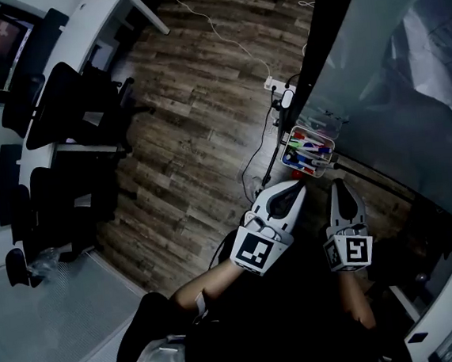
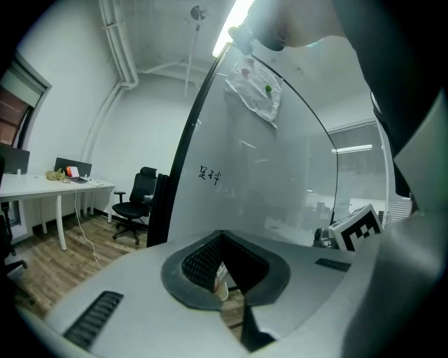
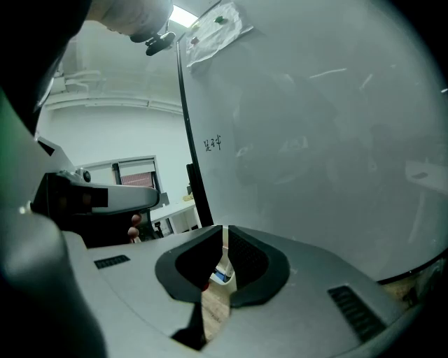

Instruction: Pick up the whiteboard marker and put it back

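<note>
Left gripper point(image 2: 222, 235): jaws seen closed together, nothing held between the pads. Right gripper point(image 3: 224, 231): jaws drawn in to a thin slit, nothing clamped there either.

In the head view, the left gripper point(image 1: 296, 186) and right gripper point(image 1: 338, 184) are held side by side, close to each other, tips pointed toward the foot of the whiteboard point(image 1: 391, 81). Just beyond both tips a clear tray point(image 1: 317, 132) is noted at the board's lower edge. The whiteboard markers point(image 1: 306, 153) are seen lying inside it, with green, blue and red colours made out. None is touched by either gripper.

A short scrawl of handwriting point(image 2: 208, 175) is recorded on the board, and a plastic sleeve point(image 2: 255, 87) is fixed higher up. A white power strip point(image 1: 281, 93) lies on the wood floor point(image 1: 194, 100). Black office chairs point(image 1: 68, 112) are grouped well apart at the left.
</note>
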A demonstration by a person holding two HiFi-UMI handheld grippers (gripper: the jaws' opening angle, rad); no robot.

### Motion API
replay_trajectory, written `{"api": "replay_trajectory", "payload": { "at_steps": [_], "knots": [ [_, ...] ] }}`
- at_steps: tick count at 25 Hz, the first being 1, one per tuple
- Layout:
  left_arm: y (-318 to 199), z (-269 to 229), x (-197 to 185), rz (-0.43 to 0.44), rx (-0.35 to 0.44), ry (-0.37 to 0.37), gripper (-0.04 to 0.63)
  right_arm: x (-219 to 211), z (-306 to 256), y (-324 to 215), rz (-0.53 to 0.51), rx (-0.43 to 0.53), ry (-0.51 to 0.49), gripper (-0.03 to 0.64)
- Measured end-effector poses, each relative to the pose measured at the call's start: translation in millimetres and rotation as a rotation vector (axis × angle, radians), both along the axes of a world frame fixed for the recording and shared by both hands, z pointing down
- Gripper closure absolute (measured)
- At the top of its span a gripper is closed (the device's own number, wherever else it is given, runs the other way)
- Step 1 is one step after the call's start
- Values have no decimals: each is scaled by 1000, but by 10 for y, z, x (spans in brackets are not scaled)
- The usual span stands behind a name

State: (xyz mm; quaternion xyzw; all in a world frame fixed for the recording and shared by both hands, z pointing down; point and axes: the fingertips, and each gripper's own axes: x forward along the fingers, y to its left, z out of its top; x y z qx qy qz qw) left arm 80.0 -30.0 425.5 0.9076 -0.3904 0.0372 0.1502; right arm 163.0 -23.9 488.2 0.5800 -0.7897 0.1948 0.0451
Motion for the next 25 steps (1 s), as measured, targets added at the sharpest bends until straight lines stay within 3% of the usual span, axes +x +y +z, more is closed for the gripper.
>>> {"api": "replay_trajectory", "payload": {
  "at_steps": [5, 12, 25],
  "knots": [
    [-56, 14, -13, -2, -4, 1, 588, 24, 86, -70, 15, -32, 0, 594],
    [-116, 34, -32, -13, -11, 6, 588, 49, 235, -158, 28, -83, 2, 522],
    [-210, 74, -61, -32, -18, -1, 588, 42, 352, -304, 12, -115, -9, 511]
  ]
}}
